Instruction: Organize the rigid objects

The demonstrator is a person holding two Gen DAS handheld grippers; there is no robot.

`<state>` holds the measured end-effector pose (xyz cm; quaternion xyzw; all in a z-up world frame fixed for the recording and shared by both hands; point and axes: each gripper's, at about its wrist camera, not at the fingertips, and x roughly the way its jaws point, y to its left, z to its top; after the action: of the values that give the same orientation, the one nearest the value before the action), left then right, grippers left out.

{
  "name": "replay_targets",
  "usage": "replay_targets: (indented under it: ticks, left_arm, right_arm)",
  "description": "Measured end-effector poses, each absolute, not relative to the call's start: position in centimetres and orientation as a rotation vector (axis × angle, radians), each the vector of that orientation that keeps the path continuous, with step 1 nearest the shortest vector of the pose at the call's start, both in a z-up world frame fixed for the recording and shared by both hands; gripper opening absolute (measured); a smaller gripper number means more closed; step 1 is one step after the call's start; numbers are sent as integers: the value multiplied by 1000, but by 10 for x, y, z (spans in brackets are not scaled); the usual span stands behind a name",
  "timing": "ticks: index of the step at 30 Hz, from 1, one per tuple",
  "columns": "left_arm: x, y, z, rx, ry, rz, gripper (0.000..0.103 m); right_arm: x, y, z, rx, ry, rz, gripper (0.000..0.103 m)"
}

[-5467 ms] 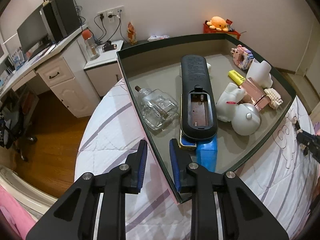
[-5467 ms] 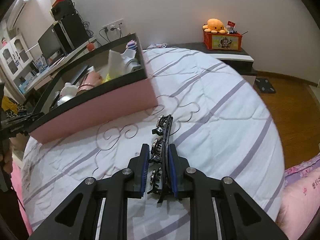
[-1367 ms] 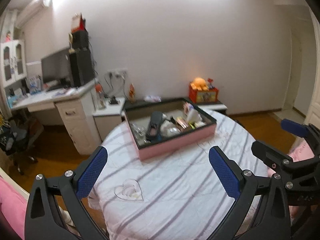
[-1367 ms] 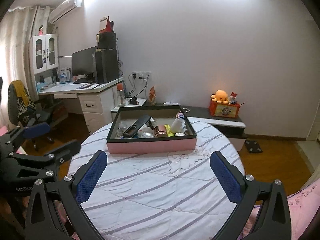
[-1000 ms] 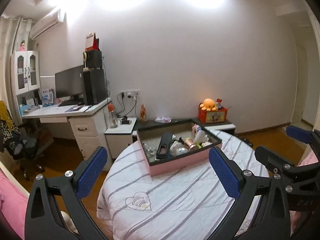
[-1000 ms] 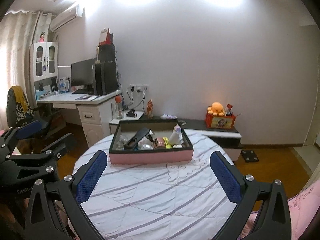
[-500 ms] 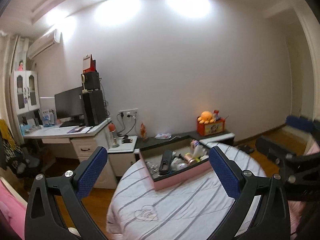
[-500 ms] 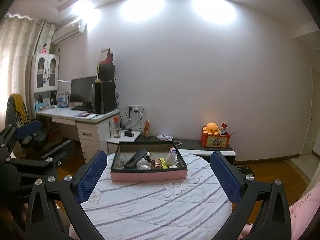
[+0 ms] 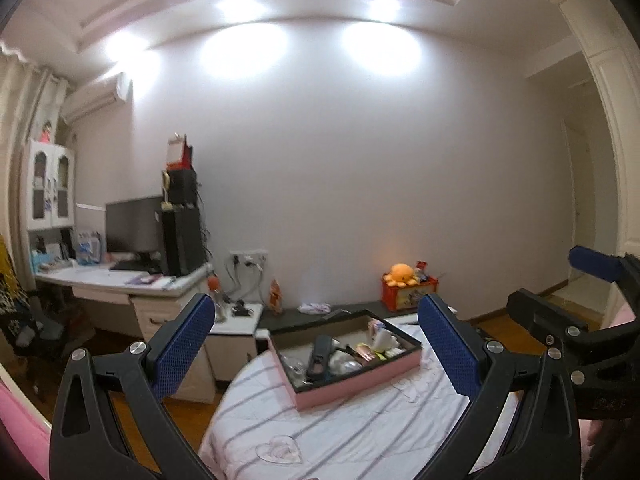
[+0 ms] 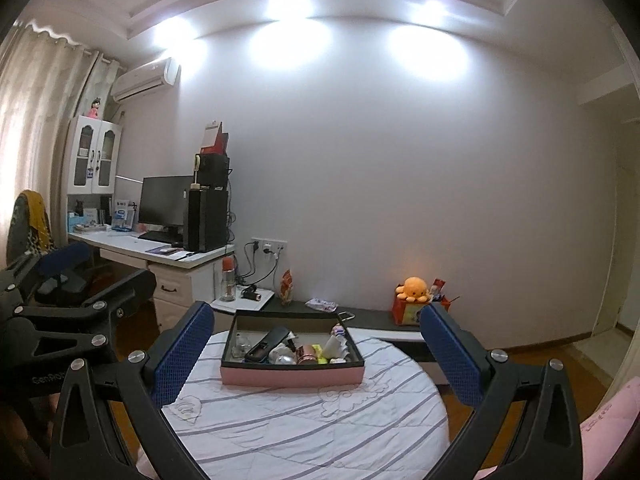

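Both grippers are held well back from the round table (image 10: 304,420), which carries a white striped cloth. We see the left gripper (image 9: 320,344) with its jaws spread wide and nothing between the blue pads (image 9: 182,350); the right gripper (image 10: 318,354) is likewise fully spread and empty. In the left wrist view the right gripper appears at the right edge; in the right wrist view the left gripper (image 10: 86,276) appears at the left edge. The pink box (image 10: 292,376) with a dark inner wall sits on the far part of the table. Inside it we make out a black remote control (image 10: 267,344) lying slantwise, a clear glass bottle (image 10: 241,347), a copper-coloured cylinder (image 10: 306,354) and several white items (too small to tell apart). Behind the table stand a white desk (image 10: 160,254) with a monitor (image 10: 166,202), and a low shelf bearing an orange plush octopus (image 10: 414,288).
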<state>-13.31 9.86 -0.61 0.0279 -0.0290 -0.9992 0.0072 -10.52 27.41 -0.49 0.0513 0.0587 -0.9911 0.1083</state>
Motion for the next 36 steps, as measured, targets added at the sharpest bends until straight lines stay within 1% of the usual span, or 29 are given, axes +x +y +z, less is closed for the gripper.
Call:
replay_targets:
  ticks: [5, 8, 13, 19, 36]
  left_arm:
    - [-128, 97, -6, 49, -74, -3142, 103]
    - [-125, 99, -8, 40, -66, -3127, 103]
    - [-128, 101, -6, 153, -81, -3131, 103]
    - [-129, 106, 8, 118, -100, -3120, 103]
    - [-166, 120, 23, 117, -121, -3079, 103]
  right_arm:
    - [-100, 275, -5, 118, 144, -2891, 103]
    - [-97, 273, -5, 88, 164, -2907, 103]
    - [-95, 274, -4, 104, 177, -2897, 103]
    - [-96, 276, 7, 110, 178, -2886, 103]
    - [-139, 291, 15, 106, 122, -2872, 103]
